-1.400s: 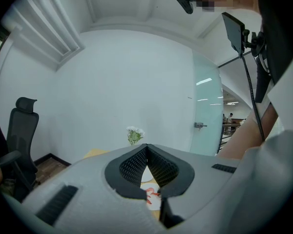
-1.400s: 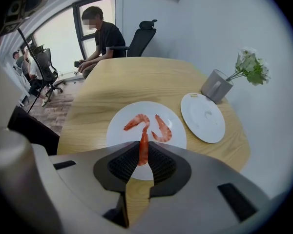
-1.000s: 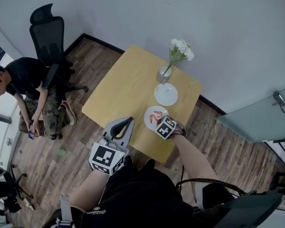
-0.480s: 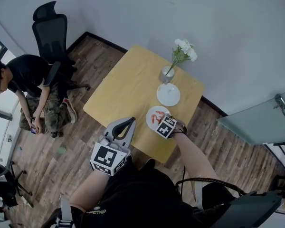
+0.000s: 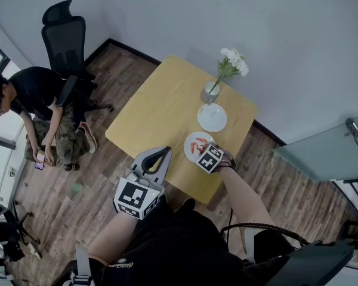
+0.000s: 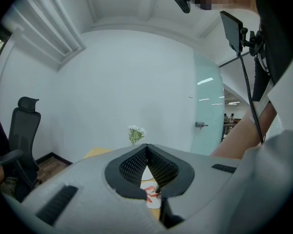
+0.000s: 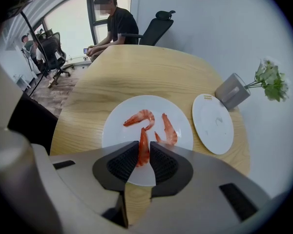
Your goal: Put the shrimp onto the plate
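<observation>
Orange shrimp (image 7: 143,155), likely soft, light and slippery, is pinched by its thick middle in the jaws of the right gripper (image 7: 143,144), plate (image 7: 115,133) just beyond; left gripper (image 6: 146,146) has its jaws closed, empty

we've got the wooden table (image 5: 158,109) here: near white plate (image 5: 188,143) at its 5 o'clock edge, bare white plate (image 5: 212,117) just beyond at 1 o'clock, grey vase (image 5: 208,93) past that at 12 o'clock.
</observation>
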`<state>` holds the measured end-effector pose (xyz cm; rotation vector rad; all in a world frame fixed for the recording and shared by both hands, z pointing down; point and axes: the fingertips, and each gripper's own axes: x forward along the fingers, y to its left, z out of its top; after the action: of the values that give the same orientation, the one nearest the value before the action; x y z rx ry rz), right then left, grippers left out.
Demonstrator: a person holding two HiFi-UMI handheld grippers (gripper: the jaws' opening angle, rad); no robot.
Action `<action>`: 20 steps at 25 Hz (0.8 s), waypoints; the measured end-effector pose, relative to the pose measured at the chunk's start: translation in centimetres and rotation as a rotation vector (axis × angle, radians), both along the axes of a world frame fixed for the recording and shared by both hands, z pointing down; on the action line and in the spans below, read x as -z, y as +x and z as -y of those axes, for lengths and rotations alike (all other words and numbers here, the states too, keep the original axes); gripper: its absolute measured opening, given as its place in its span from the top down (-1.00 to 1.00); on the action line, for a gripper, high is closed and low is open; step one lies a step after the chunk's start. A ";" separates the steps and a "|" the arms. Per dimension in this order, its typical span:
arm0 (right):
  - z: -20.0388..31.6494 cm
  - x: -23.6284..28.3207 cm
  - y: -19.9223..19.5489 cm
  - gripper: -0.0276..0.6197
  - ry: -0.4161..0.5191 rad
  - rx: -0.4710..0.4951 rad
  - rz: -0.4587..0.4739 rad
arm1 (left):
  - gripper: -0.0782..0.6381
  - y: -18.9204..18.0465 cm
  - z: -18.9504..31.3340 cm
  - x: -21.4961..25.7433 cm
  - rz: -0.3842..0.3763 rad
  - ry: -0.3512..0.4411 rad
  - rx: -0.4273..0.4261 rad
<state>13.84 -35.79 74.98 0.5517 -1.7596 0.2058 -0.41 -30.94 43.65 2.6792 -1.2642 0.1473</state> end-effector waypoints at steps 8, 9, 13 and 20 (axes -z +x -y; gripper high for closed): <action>0.8 1.1 0.2 0.65 0.028 -0.075 0.062 | 0.77 0.2 -0.2 -0.1 -0.002 0.001 -0.010; 0.8 1.3 0.2 0.65 0.030 -0.090 0.078 | 0.77 0.3 -0.2 -0.1 -0.003 0.002 -0.011; 1.5 4.2 -0.4 0.65 0.063 -0.215 0.233 | 0.77 0.4 -0.2 0.2 -0.008 0.009 -0.014; 2.4 13.1 0.6 0.65 0.199 -0.423 0.531 | 0.77 1.3 -0.3 1.2 -0.016 0.033 -0.037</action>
<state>14.41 -38.24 61.84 1.0910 -2.1704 0.5123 0.88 -30.66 42.43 2.7271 -1.2235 0.1110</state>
